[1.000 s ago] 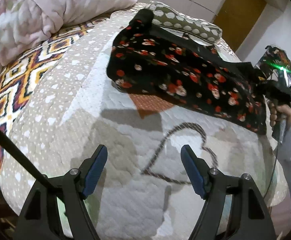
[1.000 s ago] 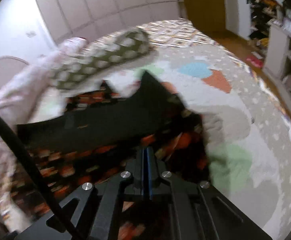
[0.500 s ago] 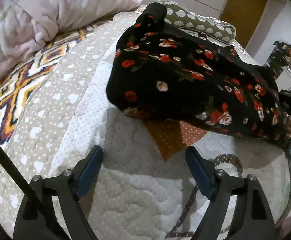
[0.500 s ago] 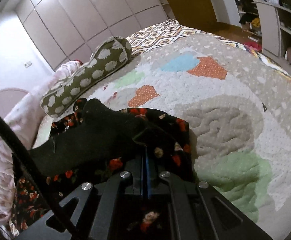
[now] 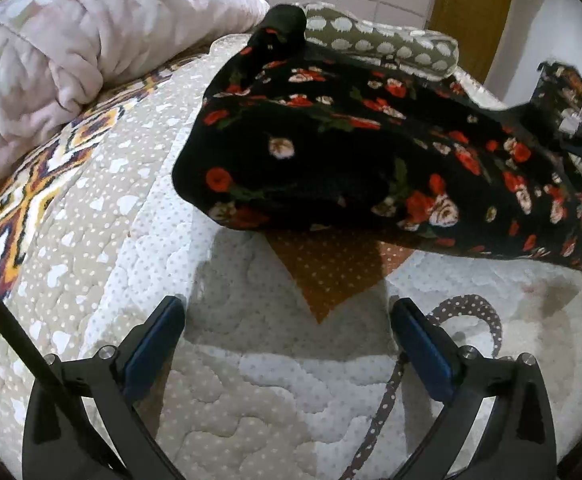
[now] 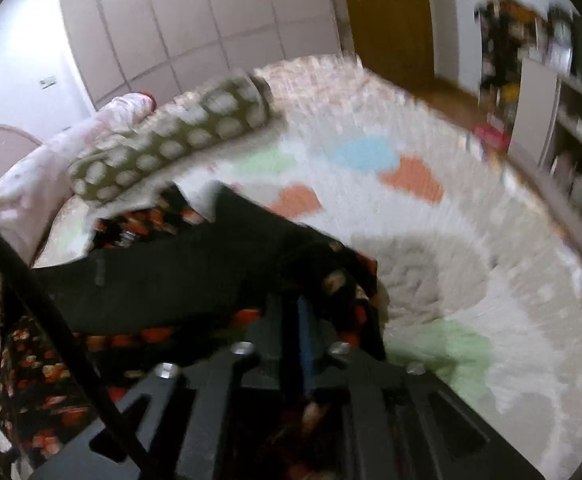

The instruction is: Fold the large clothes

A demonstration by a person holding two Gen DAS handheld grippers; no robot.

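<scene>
Black floral garment (image 5: 371,160): folded into a long band on the quilted bed (image 5: 219,384); red and cream flowers on dark cloth.
Long axis: in the left wrist view it runs from upper centre, by the spotted bolster (image 5: 391,46), down to the right edge of the frame.
Near end: rounded fold at centre left, pointing toward the pink comforter (image 5: 75,60).
Left tongs (image 5: 287,340): jaws have just been opening, now wide apart, nothing between them, only quilt beneath; garment lies above them in the frame, apart.
Right tongs (image 6: 305,312): blurred view; jaws have just been parting, a narrow gap shows, cloth bunched around the tips; whether the pads press on it I cannot tell.
Pose: both tongs tilt downward at the bed.
</scene>
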